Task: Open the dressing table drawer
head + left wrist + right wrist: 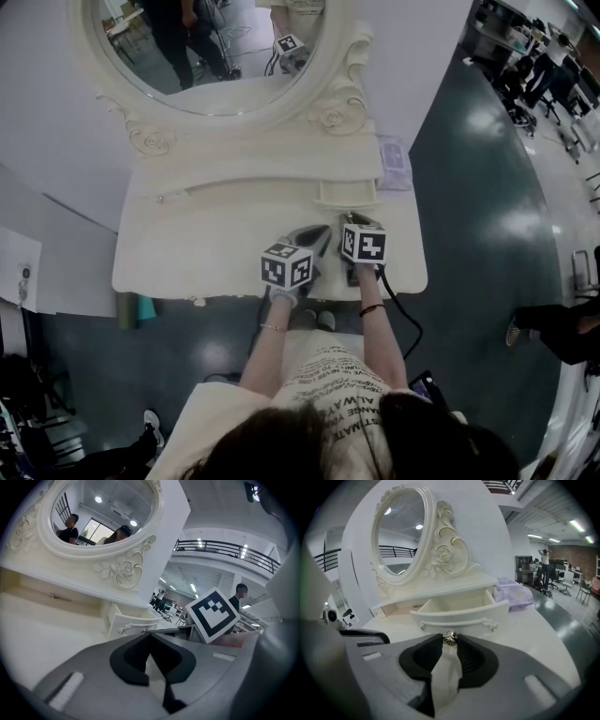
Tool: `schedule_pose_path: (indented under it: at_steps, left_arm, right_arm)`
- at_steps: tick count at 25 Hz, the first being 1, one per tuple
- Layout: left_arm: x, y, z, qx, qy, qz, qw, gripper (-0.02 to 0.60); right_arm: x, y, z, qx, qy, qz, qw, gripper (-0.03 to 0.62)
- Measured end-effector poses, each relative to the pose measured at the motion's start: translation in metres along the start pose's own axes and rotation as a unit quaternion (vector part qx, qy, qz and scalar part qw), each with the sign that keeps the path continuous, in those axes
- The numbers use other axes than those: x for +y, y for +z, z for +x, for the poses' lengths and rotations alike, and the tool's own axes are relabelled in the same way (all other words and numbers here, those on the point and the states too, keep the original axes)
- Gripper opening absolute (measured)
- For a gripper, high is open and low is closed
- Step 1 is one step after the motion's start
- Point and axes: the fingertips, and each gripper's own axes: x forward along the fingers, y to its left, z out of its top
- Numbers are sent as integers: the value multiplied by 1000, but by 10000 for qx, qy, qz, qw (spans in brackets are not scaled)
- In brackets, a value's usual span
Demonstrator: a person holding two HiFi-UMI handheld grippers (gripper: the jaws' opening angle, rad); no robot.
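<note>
- Grips the small metal knob (450, 638) on the front of the drawer (459, 610) with the right tool (450, 642): jaws partly apart, pads pressed on the knob from both sides.
- Shows the drawer standing well out from the white desk (187, 253), in the middle of the right gripper view, its inside open to the camera.
- Puts the same drawer just right of centre in the head view, below the oval mirror (202, 47) and directly above the right tool in the frame.
- Holds the left tool (149, 636) with jaws closed tip to tip and nothing between them, at the lower centre of the left gripper view.
- Sets both tools side by side over the front half of the desk, at the lower centre of the head view, the left tool just left of the right one, near each other but not touching.
- Fills the upper left of the head view with the mirror, carved roses on its white rim.
- Has a lilac pack (513, 595) lying on the desk just right of the drawer, at the desk's far edge.
</note>
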Motion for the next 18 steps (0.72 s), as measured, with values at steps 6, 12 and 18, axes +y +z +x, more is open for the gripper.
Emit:
schedule_pose_path:
  at_steps: [6, 12, 18]
  left_arm:
    - [-3, 0, -2, -28, -49, -29, 10000, -2]
    - [-6, -2, -2, -49, -148, -58, 9999, -2]
    - [-17, 6, -9, -181, -315, 36, 9993, -2]
  right_arm:
    - [4, 4, -6, -35, 336, -177, 9993, 109]
    - [6, 2, -27, -234, 734, -494, 9958, 109]
    - [23, 9, -59, -763, 1154, -451, 9894, 102]
